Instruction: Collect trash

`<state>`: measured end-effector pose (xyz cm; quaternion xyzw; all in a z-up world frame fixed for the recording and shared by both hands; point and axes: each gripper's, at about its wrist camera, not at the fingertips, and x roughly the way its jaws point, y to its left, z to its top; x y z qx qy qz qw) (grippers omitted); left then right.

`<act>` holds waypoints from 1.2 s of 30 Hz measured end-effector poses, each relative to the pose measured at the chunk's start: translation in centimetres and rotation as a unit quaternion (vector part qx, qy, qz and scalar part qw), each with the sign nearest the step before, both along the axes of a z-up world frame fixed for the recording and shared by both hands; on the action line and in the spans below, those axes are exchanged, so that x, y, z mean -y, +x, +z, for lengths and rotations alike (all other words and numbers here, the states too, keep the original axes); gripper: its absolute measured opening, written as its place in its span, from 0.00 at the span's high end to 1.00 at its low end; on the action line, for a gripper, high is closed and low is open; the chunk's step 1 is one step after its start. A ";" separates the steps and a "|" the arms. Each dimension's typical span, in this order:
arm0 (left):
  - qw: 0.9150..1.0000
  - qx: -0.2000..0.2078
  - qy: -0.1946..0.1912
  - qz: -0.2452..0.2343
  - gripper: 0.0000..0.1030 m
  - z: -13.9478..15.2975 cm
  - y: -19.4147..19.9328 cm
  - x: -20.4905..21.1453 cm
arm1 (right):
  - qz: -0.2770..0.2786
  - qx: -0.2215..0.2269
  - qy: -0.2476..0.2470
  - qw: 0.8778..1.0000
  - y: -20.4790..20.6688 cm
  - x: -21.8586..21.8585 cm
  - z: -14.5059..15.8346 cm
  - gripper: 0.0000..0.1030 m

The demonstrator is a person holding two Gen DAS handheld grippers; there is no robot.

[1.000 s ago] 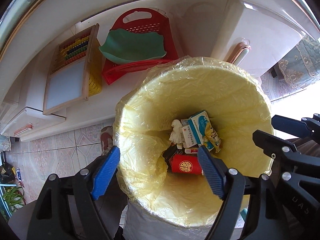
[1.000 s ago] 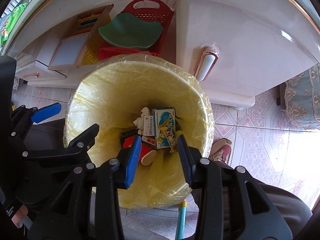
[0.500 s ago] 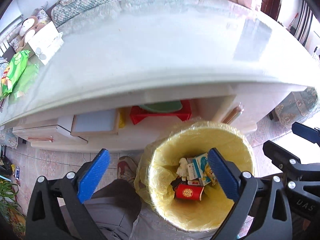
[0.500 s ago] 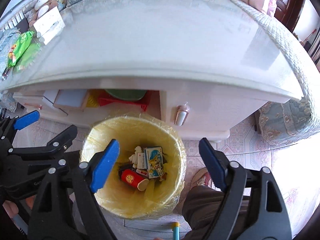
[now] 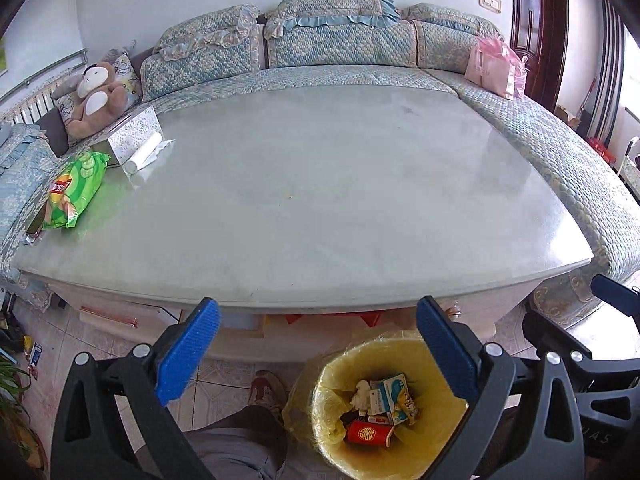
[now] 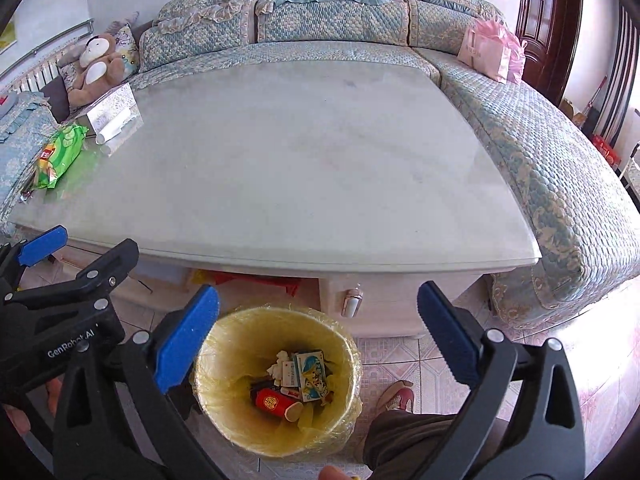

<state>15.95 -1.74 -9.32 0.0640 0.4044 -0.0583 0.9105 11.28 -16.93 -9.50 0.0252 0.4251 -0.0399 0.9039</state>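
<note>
1. The shelf under the surface [image 5: 320,184] is mostly hidden by its front edge; only slivers of red and yellow show there.
2. The bin [image 5: 390,402] is cut off at the bottom of the left view. In the right view the bin [image 6: 276,380] shows whole on the tiled floor, just in front of the surface's drawer.
3. The trash lies at the bottom of the bin's yellow liner: a red can [image 5: 368,434], a blue-and-white carton [image 5: 394,396] and crumpled paper [image 5: 360,394]. The smaller pieces under them are hard to make out.
4. At the surface's far left corner sit a green snack bag [image 5: 72,190], a tissue box [image 5: 128,134] and a white roll [image 5: 146,154] against the box.
5. A sofa [image 5: 328,44] wraps round the surface, with a plush bear [image 5: 96,98] on the left and a pink bag [image 5: 494,68] on the right.
6. A person's trouser leg and a shoe [image 6: 396,394] show beside the bin.
7. The left tool [image 5: 318,354] is released: its jaws have just been opening, stand wide and grip nothing, above the bin and clear of it.
8. The right tool [image 6: 318,340] is likewise released, its jaws having just opened wide, with nothing gripped between them, only the bin far below.
</note>
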 end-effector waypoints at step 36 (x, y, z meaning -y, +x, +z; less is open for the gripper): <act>0.997 0.081 -0.012 -0.008 0.07 5.1 -11.6 -2.2 | 0.010 0.072 -0.017 0.997 -11.5 -2.6 3.7 0.06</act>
